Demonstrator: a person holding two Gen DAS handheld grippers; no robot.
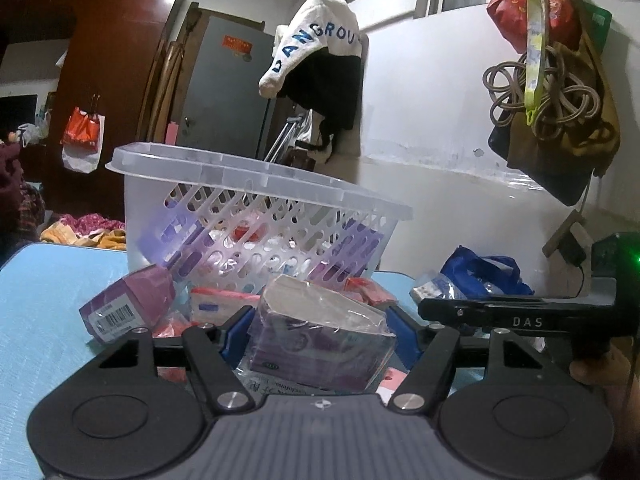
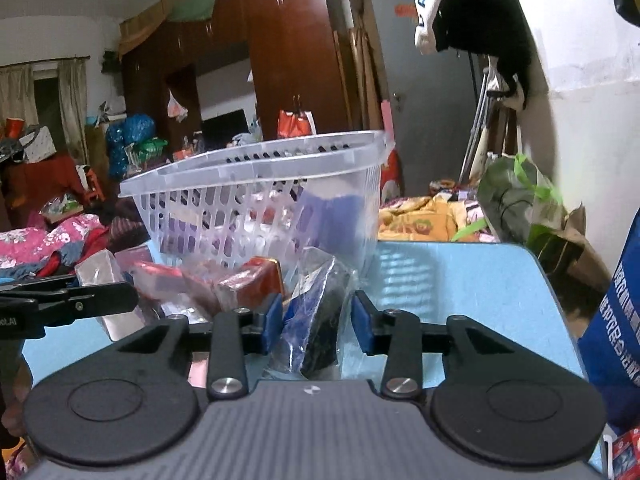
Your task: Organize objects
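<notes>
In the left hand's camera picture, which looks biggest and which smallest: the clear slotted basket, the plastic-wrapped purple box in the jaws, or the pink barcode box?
1. Clear slotted basket, by far the largest.
2. Plastic-wrapped purple box, held in the left gripper.
3. Pink barcode box.
The last two are unsure: the wrapped box sits nearer the camera.

2 low wrist views facing the basket (image 1: 256,216) close up, from opposite sides of its front

Between my left pads sits a purple plastic-wrapped box (image 1: 320,340), tilted. Between my right pads stands a dark packet in clear wrap (image 2: 316,320). Behind both, the slotted translucent basket (image 1: 256,184) holds purple boxes.
</notes>
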